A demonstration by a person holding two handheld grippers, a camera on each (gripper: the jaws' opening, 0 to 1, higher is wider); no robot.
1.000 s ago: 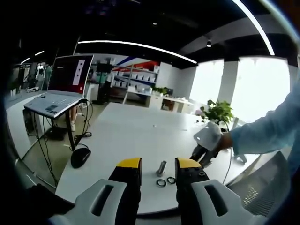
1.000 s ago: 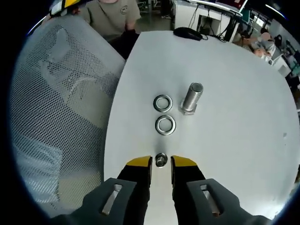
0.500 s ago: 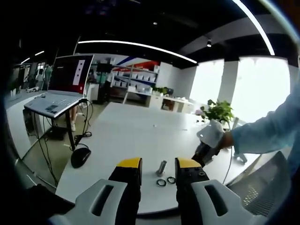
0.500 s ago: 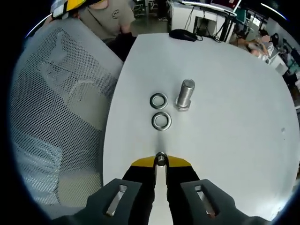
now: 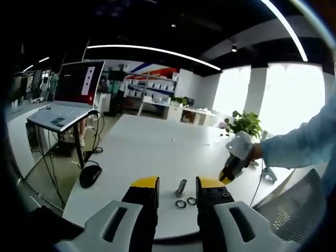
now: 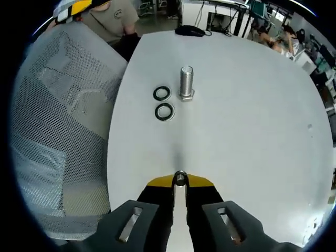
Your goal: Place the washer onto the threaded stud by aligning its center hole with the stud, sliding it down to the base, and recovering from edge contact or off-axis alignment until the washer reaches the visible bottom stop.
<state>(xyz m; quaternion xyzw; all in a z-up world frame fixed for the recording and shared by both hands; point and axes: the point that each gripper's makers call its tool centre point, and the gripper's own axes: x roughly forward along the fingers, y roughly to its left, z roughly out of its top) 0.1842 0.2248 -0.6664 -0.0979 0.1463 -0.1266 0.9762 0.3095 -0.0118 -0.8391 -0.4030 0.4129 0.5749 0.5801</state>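
The right tongs [image 6: 180, 181] are clamped on a washer [image 6: 180, 177], held up above the white bench [image 6: 252, 131] and well back from the threaded stud [image 6: 186, 82]. The stud stands upright on the bench, with two more washers [image 6: 163, 102] lying flat just beside it. The left tongs [image 5: 177, 185] hang over the bench edge near the stud [image 5: 181, 187], jaws apart, gripping nothing.
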